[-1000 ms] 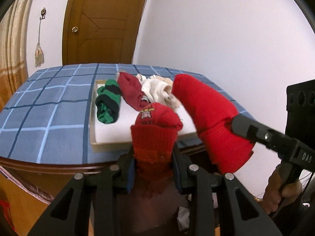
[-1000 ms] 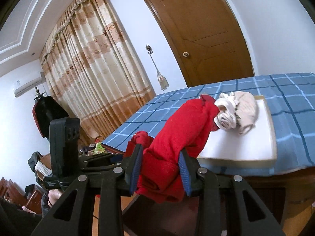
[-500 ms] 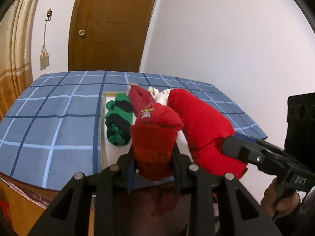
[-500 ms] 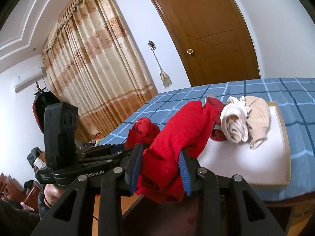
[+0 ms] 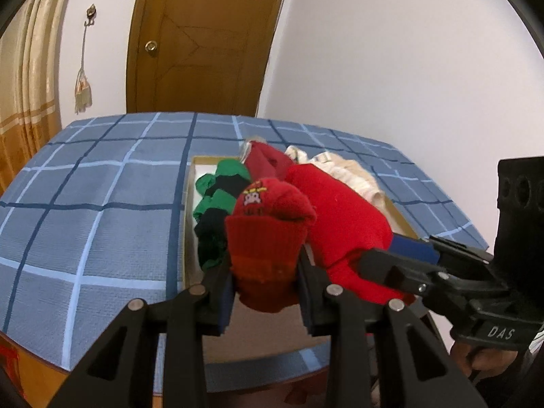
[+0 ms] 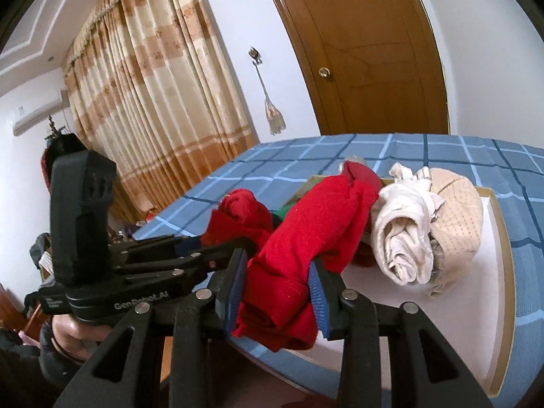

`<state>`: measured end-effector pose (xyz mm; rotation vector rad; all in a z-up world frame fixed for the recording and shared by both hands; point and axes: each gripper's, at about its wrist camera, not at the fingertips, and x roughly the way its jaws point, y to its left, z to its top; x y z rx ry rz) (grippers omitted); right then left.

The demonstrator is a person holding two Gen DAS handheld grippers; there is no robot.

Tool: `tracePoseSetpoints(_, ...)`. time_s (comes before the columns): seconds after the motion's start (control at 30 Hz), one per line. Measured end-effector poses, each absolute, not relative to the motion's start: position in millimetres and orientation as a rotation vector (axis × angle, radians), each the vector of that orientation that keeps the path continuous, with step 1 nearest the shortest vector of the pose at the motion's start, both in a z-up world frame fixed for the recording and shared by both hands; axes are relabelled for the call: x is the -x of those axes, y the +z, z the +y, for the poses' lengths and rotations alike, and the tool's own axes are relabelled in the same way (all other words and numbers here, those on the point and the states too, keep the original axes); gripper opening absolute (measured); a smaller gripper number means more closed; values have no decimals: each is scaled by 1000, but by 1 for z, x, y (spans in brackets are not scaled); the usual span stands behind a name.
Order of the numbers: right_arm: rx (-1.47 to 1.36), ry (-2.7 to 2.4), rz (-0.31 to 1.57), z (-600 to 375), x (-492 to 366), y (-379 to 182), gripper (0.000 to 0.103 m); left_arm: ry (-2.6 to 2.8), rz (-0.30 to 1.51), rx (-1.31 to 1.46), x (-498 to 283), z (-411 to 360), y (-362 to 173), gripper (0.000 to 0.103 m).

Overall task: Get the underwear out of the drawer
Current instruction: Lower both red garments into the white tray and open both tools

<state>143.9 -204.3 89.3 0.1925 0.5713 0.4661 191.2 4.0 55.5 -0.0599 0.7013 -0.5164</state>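
Note:
My left gripper [image 5: 265,289] is shut on a rolled dark-red underwear with a small printed emblem [image 5: 268,227]. It holds the roll above the near end of a shallow white tray [image 5: 401,219] on the blue checked table. My right gripper [image 6: 275,292] is shut on a bright red rolled underwear [image 6: 306,234], which also shows in the left wrist view [image 5: 343,217], just right of the first roll. The left gripper and its roll [image 6: 238,217] show at the left of the right wrist view.
The tray [image 6: 489,238] holds a green-and-black roll [image 5: 217,210], a dark red piece [image 5: 265,159], a white roll [image 6: 401,238] and a beige roll [image 6: 455,217]. The blue checked tablecloth [image 5: 102,204] spreads left. A brown door and a curtain stand behind.
Both grippers have risen and moved forward with their red rolls, from below the table edge to over the near end of the tray. The grips have not changed.

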Motion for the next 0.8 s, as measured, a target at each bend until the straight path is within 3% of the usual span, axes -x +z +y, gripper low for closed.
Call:
tracePoseSetpoints(0.2,-201,478,621,-204,-162,69,38,-496,793,54,-210,1,29,30)
tracePoseSetpoints(0.27,-198,482,632,-203,-166,65,22,-494,810,54,-213,-1,23,30)
tracePoseSetpoints(0.8,-257,468,706,-197,-192,45,22,-451,805,12,-225,-10,13,33)
